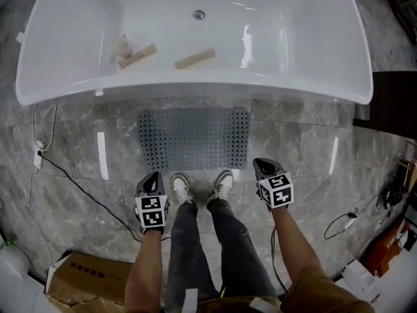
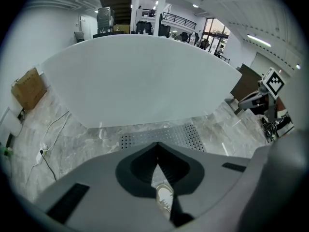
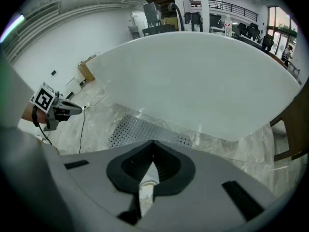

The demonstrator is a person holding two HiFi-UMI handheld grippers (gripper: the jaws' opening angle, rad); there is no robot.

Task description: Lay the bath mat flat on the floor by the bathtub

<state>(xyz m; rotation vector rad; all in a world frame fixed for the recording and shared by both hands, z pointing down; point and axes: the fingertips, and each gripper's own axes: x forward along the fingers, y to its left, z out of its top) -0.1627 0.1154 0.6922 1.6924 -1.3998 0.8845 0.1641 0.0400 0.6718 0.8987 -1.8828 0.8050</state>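
Stood with legs [image 1: 195, 240] straight below, shoes [image 1: 181, 189] just short of the mat [image 1: 194, 139]. Held left gripper [image 1: 155, 175] and right gripper [image 1: 260, 163] out beside the shoes, one on each side, pointing down at the floor [image 1: 78, 149]. Saw fingers [image 2: 108, 187] shut together on both, with nothing held between them.

Found mat flat on the floor, long side just beside the tub [image 1: 195, 91], between tub and shoes. Looked done, or very close to it.

Judged mat thin, light and floppy, full of small holes, likely rubbery and a bit grippy, not easy to break. Would likely sag and fold if lifted by the middle. Best pinched at the two near corners, one gripper each, if any small fix were needed.

Noted two wood bits [image 1: 195, 59] inside the tub and a box [image 1: 81, 276] on the floor behind.
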